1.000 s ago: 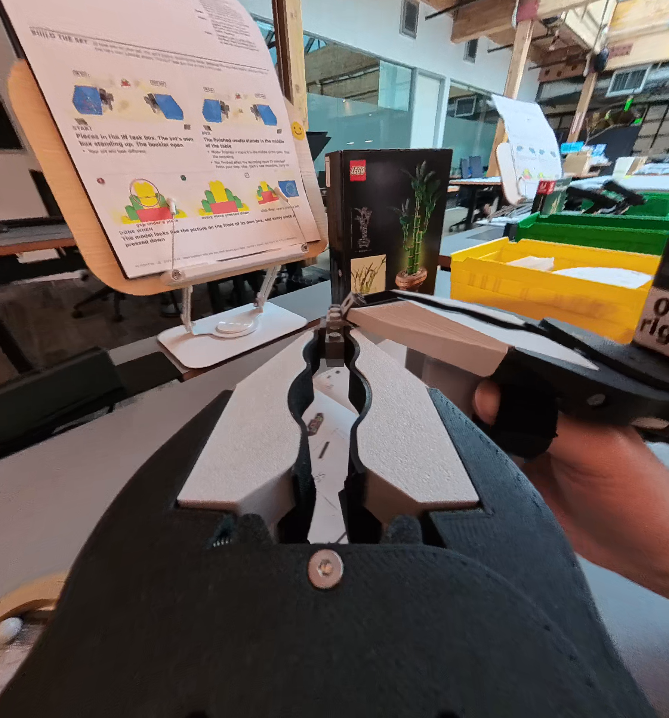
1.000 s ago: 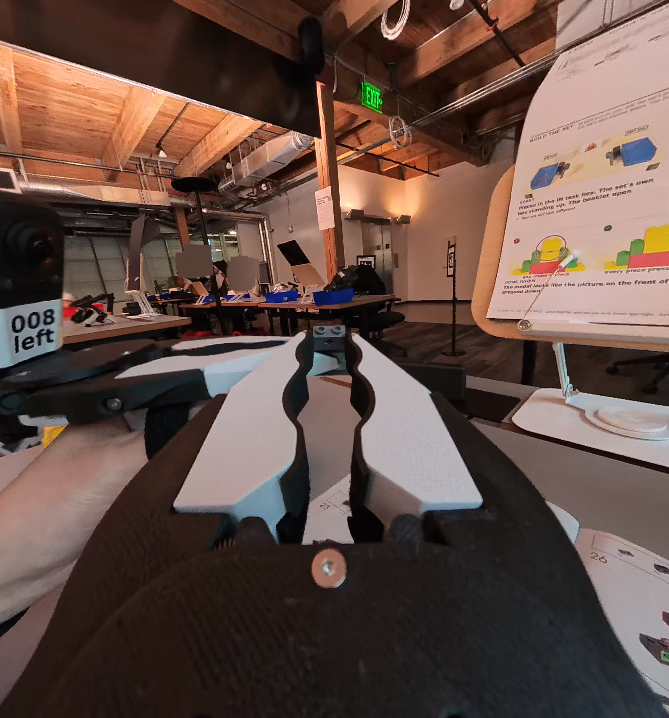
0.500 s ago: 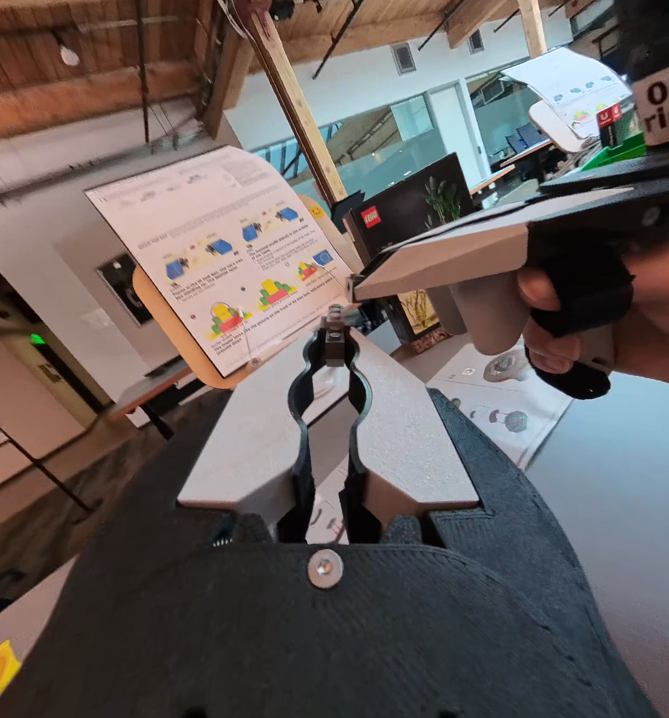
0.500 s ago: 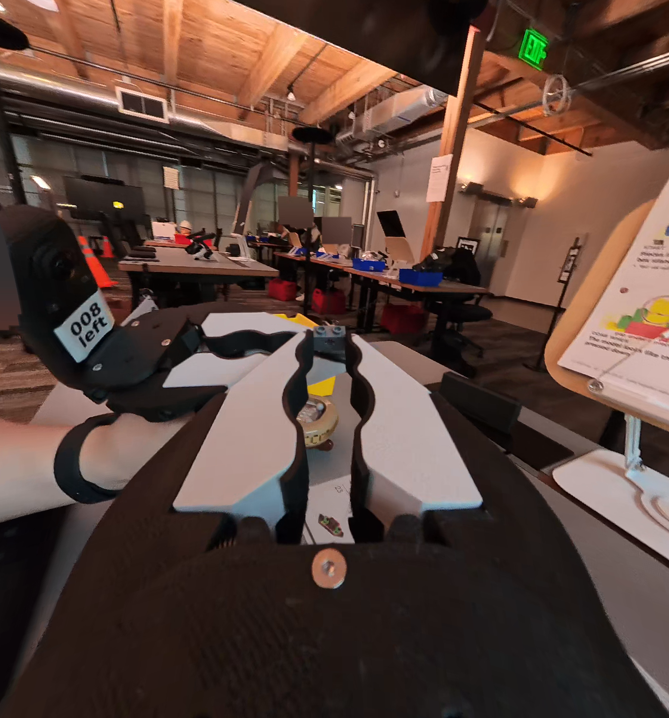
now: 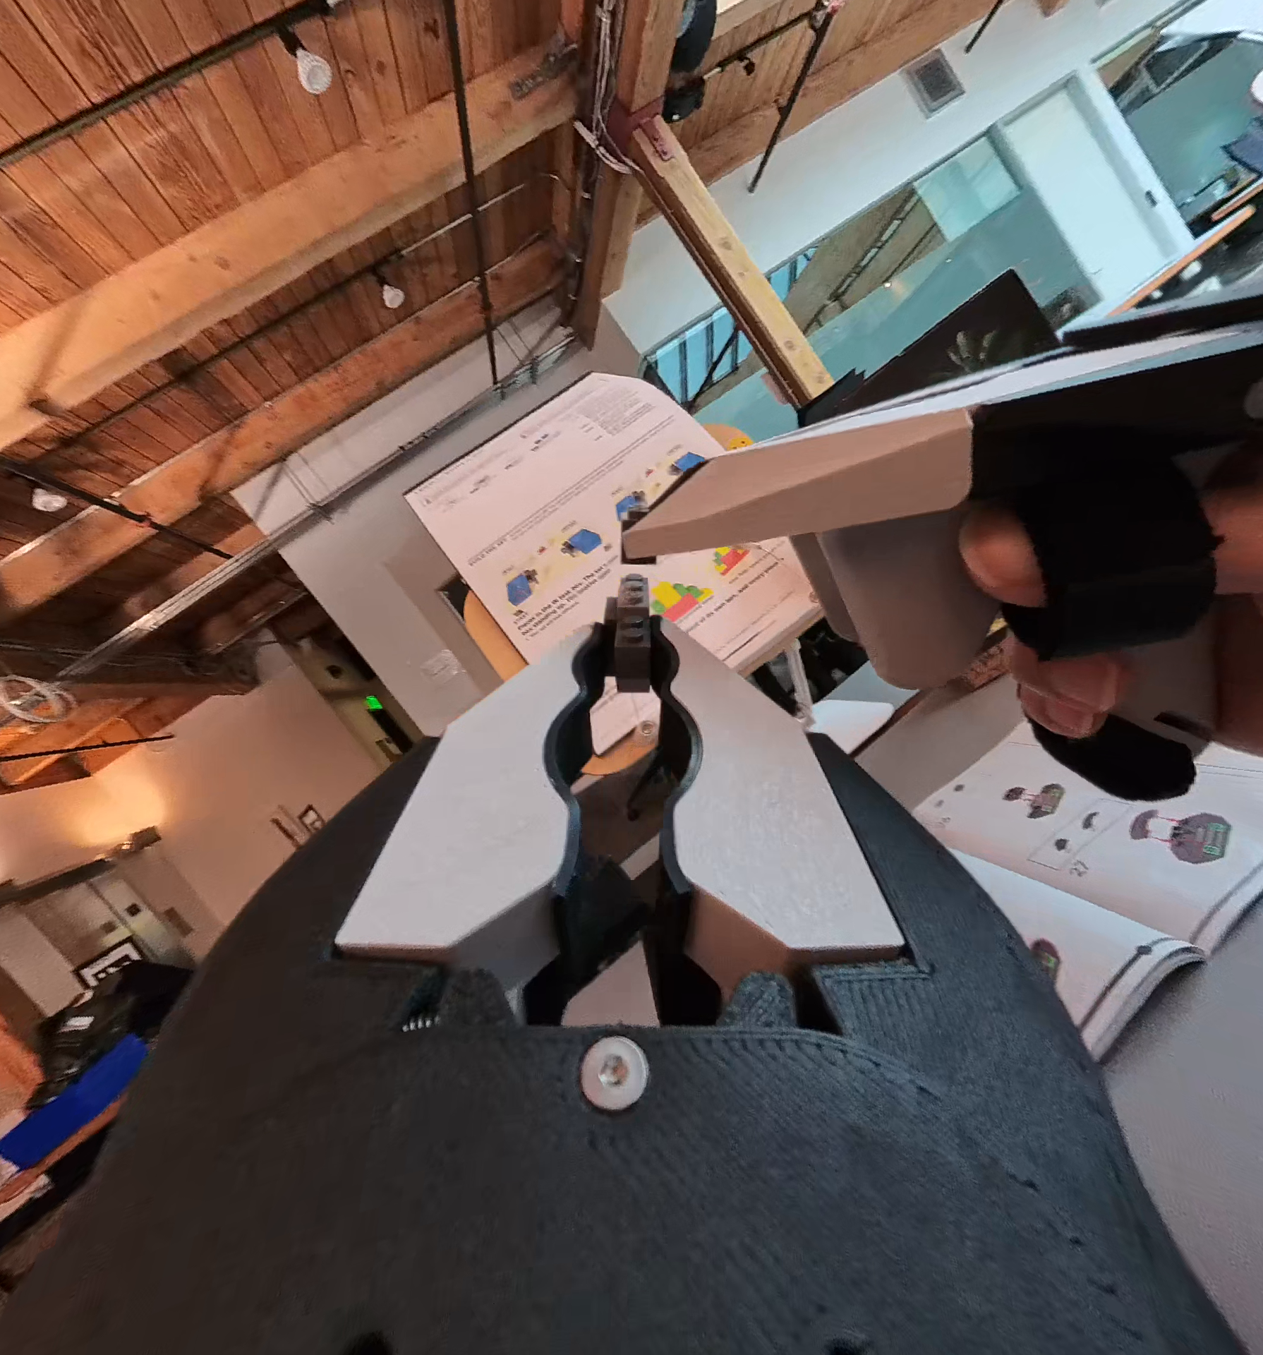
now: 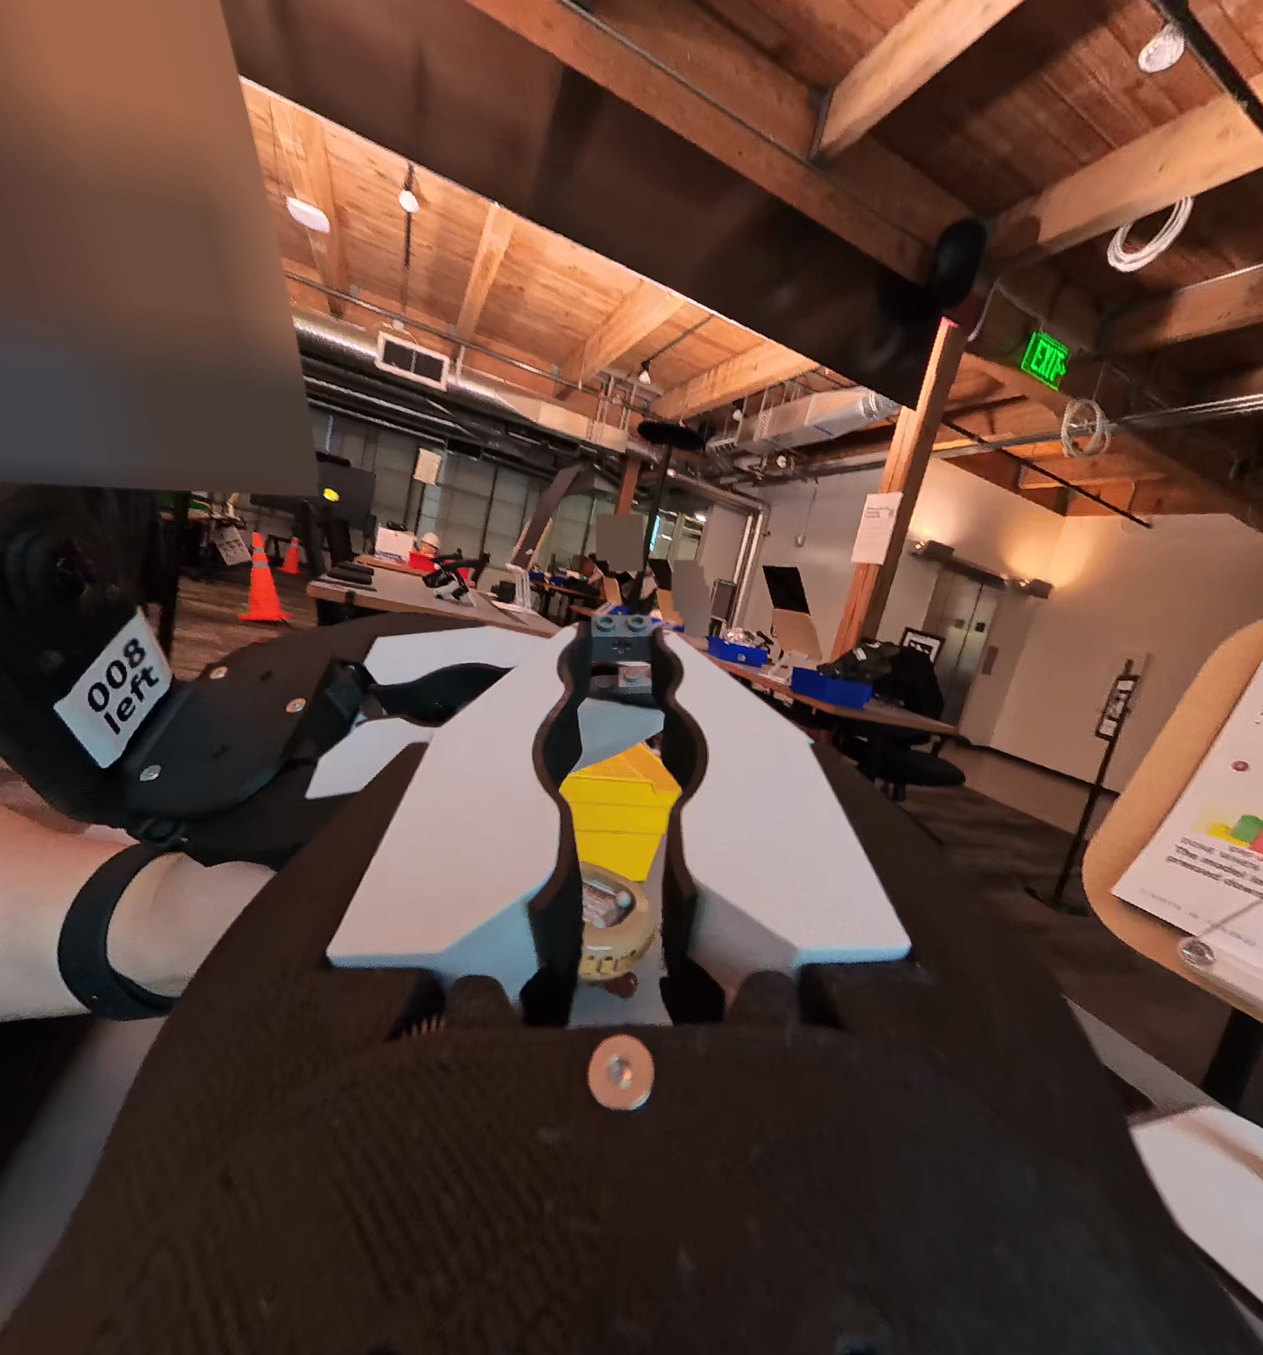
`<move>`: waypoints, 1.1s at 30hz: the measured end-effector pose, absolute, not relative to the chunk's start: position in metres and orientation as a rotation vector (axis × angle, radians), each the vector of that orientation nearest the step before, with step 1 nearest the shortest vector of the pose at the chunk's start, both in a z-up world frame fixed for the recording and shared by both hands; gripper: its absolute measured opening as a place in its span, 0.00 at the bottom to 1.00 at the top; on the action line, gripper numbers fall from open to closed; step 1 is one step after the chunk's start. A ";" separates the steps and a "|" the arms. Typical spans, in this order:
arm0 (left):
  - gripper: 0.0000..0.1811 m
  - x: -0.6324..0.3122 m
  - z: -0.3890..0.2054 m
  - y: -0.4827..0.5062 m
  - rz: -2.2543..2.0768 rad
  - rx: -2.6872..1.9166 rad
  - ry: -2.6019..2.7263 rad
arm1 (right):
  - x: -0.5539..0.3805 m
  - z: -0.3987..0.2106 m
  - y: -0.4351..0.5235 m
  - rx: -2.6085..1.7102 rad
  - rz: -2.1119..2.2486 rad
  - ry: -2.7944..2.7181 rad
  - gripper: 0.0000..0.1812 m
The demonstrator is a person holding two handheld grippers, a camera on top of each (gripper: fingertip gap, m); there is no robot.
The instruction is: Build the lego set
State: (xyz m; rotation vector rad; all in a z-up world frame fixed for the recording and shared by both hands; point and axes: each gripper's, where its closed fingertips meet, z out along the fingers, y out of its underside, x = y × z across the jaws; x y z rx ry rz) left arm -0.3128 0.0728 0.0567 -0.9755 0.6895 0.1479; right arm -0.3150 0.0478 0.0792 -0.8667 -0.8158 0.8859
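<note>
Both wrist views look along own fingers, tilted up toward the ceiling; each shows the other gripper near

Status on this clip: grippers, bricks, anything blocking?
Left gripper shut on a dark brick. Right gripper shut on a grey brick. Both held in the air, bricks close but apart. Nothing between them.

Right claw (image 6: 620, 645) clamps grey brick (image 6: 620, 644); left claw (image 6: 423, 689) beside.
</note>
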 end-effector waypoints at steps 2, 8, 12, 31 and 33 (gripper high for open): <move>0.05 -0.313 0.059 0.071 0.177 -0.956 0.691 | -0.314 0.081 0.048 -0.846 0.905 -0.798 0.08; 0.05 -0.314 0.063 0.068 0.269 -0.910 0.697 | -0.316 0.083 0.047 -0.789 0.867 -0.808 0.08; 0.05 -0.314 0.066 0.064 0.289 -0.891 0.690 | -0.321 0.082 0.042 -0.760 0.860 -0.818 0.08; 0.05 -0.314 0.073 0.060 0.294 -0.877 0.681 | -0.318 0.085 0.041 -0.740 0.854 -0.791 0.08; 0.05 -0.314 0.073 0.059 0.288 -0.878 0.680 | -0.318 0.085 0.041 -0.740 0.860 -0.790 0.08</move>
